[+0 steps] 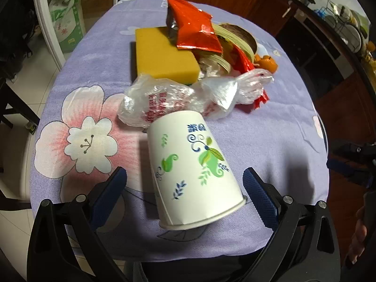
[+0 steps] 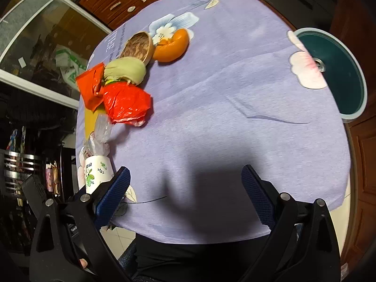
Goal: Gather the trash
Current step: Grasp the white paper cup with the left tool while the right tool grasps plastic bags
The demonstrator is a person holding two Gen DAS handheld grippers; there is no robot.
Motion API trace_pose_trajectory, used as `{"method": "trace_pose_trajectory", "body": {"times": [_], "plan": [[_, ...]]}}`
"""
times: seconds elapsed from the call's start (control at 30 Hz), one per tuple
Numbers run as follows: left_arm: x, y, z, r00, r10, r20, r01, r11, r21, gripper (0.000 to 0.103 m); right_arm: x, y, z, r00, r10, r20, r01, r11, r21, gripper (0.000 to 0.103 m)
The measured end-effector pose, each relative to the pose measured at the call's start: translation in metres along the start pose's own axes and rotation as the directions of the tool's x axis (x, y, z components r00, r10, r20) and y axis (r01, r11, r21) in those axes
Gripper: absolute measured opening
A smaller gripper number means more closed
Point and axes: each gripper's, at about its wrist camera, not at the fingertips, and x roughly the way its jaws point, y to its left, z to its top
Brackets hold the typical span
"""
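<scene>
Now: paper cup framed by a wide-spread left claw

Now the paper cup (image 1: pixel 190 171) is seen upside down and tilted on the lilac flowered tablecloth (image 1: pixel 270 127), its rim toward the camera. It is flanked by the left gripper (image 1: pixel 185 183), whose blue-padded fingers (image 1: pixel 260 197) are spread wide on either side; the right pad sits just beside the rim, though contact cannot be confirmed. Nothing is grasped.

Just beyond the cup, a crumpled clear plastic bag (image 1: pixel 164 101) with red print is touched by the cup's base. Behind that bag, a yellow sponge (image 1: pixel 164 51) is laid flat, and a red foil wrapper (image 1: pixel 195 28) is propped over its far corner. Farther from the cup, a roll of tape (image 1: pixel 237 40) and a piece of orange peel (image 1: pixel 266 62) are found at the pile's far side.

Over on the other side, the right gripper (image 2: pixel 185 195) is held released above bare cloth, well apart from the cup (image 2: pixel 96 171) at its left. A dark green bin (image 2: pixel 338 75) is glimpsed past the table edge, far from the cup.
</scene>
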Motion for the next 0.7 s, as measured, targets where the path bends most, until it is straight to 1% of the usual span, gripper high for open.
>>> {"method": "trace_pose_trajectory", "body": {"times": [0.07, 0.1, 0.13, 0.17, 0.23, 0.33, 0.5, 0.57, 0.63, 0.7], "plan": [[-0.002, 0.005, -0.002, 1.000, -0.021, 0.014, 0.021, 1.000, -0.013, 0.098, 0.004, 0.007, 0.000, 1.000, 0.008, -0.014, -0.008, 1.000, -0.013, 0.091], [-0.003, 0.007, -0.003, 0.999, -0.033, 0.025, 0.033, 0.999, -0.015, 0.091, 0.006, 0.012, 0.001, 1.000, 0.007, -0.018, -0.008, 1.000, -0.023, 0.091], [-0.005, 0.007, -0.004, 0.998, -0.047, 0.034, 0.047, 0.999, -0.010, 0.076, 0.008, 0.017, 0.001, 1.000, 0.006, -0.020, -0.007, 0.999, -0.033, 0.091], [-0.007, 0.008, -0.005, 0.997, -0.062, 0.034, 0.062, 0.998, -0.004, 0.068, 0.010, 0.022, 0.001, 1.000, 0.006, -0.022, -0.007, 0.999, -0.045, 0.091], [-0.013, 0.007, -0.007, 0.996, -0.064, 0.054, 0.063, 0.998, 0.018, 0.062, 0.013, 0.032, 0.002, 1.000, 0.009, -0.026, -0.010, 0.998, -0.061, 0.091], [-0.021, 0.009, -0.009, 0.995, -0.066, 0.078, 0.063, 0.997, 0.038, 0.061, 0.022, 0.053, 0.002, 0.999, 0.030, -0.038, -0.034, 0.994, -0.104, 0.091], [-0.029, 0.025, -0.014, 0.991, -0.097, 0.087, 0.096, 0.995, 0.024, 0.061, 0.048, 0.102, 0.001, 0.994, 0.069, -0.083, -0.084, 0.976, -0.199, 0.091], [-0.031, 0.032, -0.016, 0.990, -0.114, 0.084, 0.112, 0.993, 0.020, 0.062, 0.060, 0.115, 0.001, 0.990, 0.088, -0.113, -0.111, 0.972, -0.207, 0.091], [-0.033, 0.040, -0.017, 0.989, -0.115, 0.087, 0.114, 0.993, 0.016, 0.063, 0.075, 0.126, 0.003, 0.984, 0.106, -0.142, -0.134, 0.970, -0.202, 0.089], [-0.034, 0.045, -0.018, 0.989, -0.120, 0.086, 0.119, 0.993, 0.009, 0.066, 0.086, 0.132, 0.006, 0.981, 0.110, -0.162, -0.140, 0.971, -0.193, 0.084]]}}
